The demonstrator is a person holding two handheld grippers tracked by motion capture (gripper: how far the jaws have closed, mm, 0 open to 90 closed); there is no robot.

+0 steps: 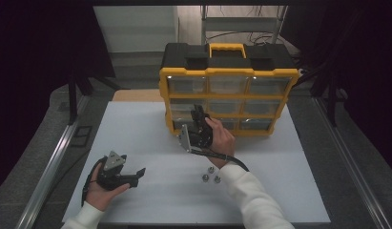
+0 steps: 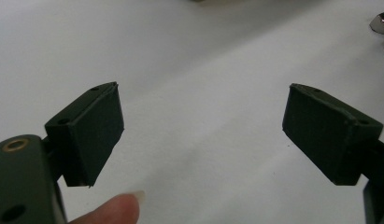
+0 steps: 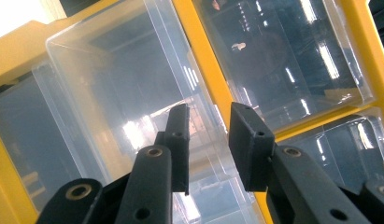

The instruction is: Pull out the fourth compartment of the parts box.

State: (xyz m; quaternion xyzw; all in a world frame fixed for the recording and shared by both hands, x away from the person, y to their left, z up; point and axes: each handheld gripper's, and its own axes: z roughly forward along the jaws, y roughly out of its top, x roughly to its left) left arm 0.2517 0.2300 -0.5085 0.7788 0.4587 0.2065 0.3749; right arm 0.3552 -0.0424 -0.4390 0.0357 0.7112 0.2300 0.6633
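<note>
1. High view. The right claw (image 1: 199, 116) is held against the front of the yellow-and-black organizer (image 1: 228, 76), at a clear drawer (image 1: 191, 112) in the left column; the person's right hand (image 1: 221, 138) grips its body just behind. Three small metal nuts (image 1: 211, 175) lie on the white surface (image 1: 150, 138) behind that claw, toward the person and near the right sleeve (image 1: 253, 195). The left claw (image 1: 139, 174) rests low over the surface, well apart from the organizer, with the left hand (image 1: 102, 191) wrapped around it.

2. Left gripper view. The left claw (image 2: 201, 135) is spread wide, with nothing between its two black pads (image 2: 94, 135) but bare surface (image 2: 199, 70). A fingertip (image 2: 117, 210) shows below the left pad. One nut (image 2: 380, 22) sits far ahead of the claw, at its right.

3. Right gripper view. The right claw (image 3: 206, 140) has its jaws narrowed around a thin front edge of the clear drawer (image 3: 129, 93); whether the pads actually press on it cannot be told. The drawer lies directly ahead of the claw, a yellow frame bar (image 3: 203, 60) runs just beside it, and a neighbouring drawer (image 3: 283, 51) lies ahead to the right.
</note>
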